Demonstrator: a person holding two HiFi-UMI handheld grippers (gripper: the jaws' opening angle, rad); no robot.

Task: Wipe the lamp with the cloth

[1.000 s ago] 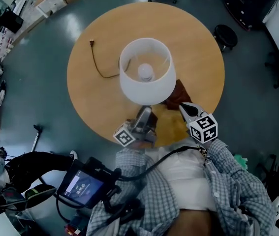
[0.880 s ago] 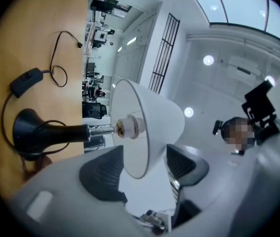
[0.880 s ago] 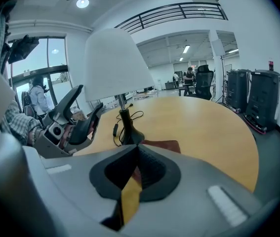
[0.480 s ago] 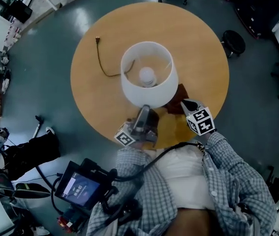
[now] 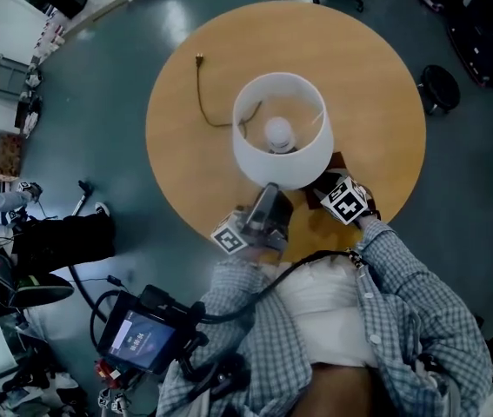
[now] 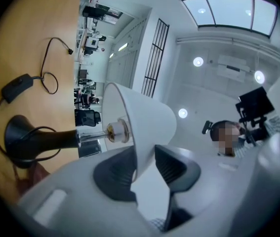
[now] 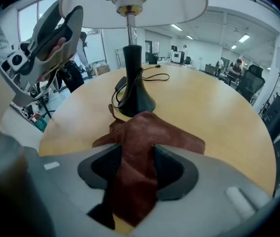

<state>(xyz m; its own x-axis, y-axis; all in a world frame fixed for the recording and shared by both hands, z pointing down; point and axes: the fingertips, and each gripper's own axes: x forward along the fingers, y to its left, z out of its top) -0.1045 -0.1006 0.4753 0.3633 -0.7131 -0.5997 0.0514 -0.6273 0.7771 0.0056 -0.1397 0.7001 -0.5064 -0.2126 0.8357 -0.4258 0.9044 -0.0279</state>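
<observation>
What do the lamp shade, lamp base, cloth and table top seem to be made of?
The lamp shade: white, matte, thin-walled; fabric or plastic.
The lamp base: black, smooth, slight sheen; plastic or metal.
The cloth: reddish-brown, napped, limp folds; likely microfibre.
The table top: pale, smooth wood look; wood or laminate.

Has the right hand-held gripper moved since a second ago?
Yes. Judged against the lampshade in the head view, the right hand-held gripper has come closer to it, over the cloth. Its jaws have just been opening, with the cloth between them.

The cloth (image 7: 136,154) is fuzzy fabric, the table (image 7: 219,107) smooth wood, the lampshade (image 5: 268,162) matt.
</observation>
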